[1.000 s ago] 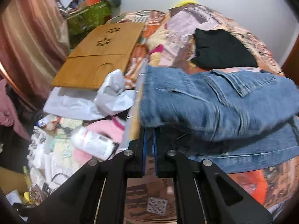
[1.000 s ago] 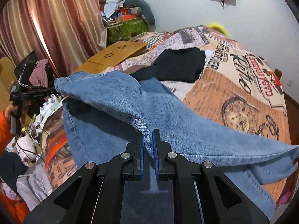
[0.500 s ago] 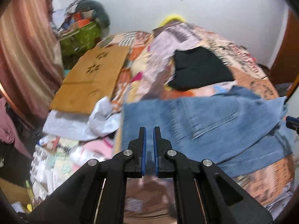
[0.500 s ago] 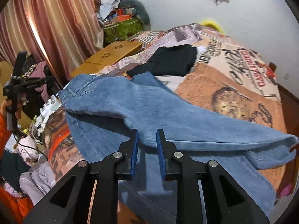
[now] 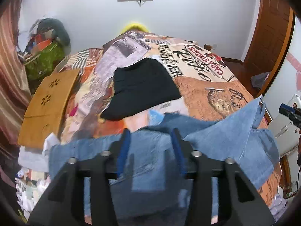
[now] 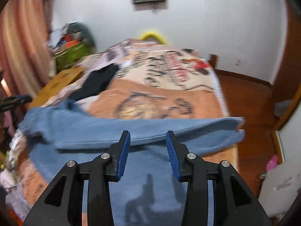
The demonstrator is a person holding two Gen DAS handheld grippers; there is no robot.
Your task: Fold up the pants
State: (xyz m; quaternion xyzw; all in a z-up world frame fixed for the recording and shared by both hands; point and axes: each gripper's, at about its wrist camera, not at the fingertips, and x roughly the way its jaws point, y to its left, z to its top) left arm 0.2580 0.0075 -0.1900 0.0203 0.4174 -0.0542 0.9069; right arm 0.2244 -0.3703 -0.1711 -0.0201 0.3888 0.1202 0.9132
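Blue jeans (image 5: 216,146) lie on the patterned bedspread (image 5: 203,86), one leg folded over the other. In the right wrist view the jeans (image 6: 105,130) stretch across the bed in front of me. My left gripper (image 5: 150,137) is open and empty above the waist end of the jeans. My right gripper (image 6: 148,139) is open and empty above the leg part. The right gripper's tip shows at the far right of the left wrist view (image 5: 289,113), and the left one at the far left of the right wrist view (image 6: 15,101).
A folded black garment (image 5: 143,90) lies on the bed beyond the jeans. A wooden lap tray (image 5: 49,103) sits at the bed's left edge, with clutter and a curtain (image 6: 20,52) beside it. Wooden floor (image 6: 250,101) lies to the right.
Both grippers have opened and let go of the jeans. The lifted leg has dropped flat onto the other. Both grippers have pulled back and tilted upward.
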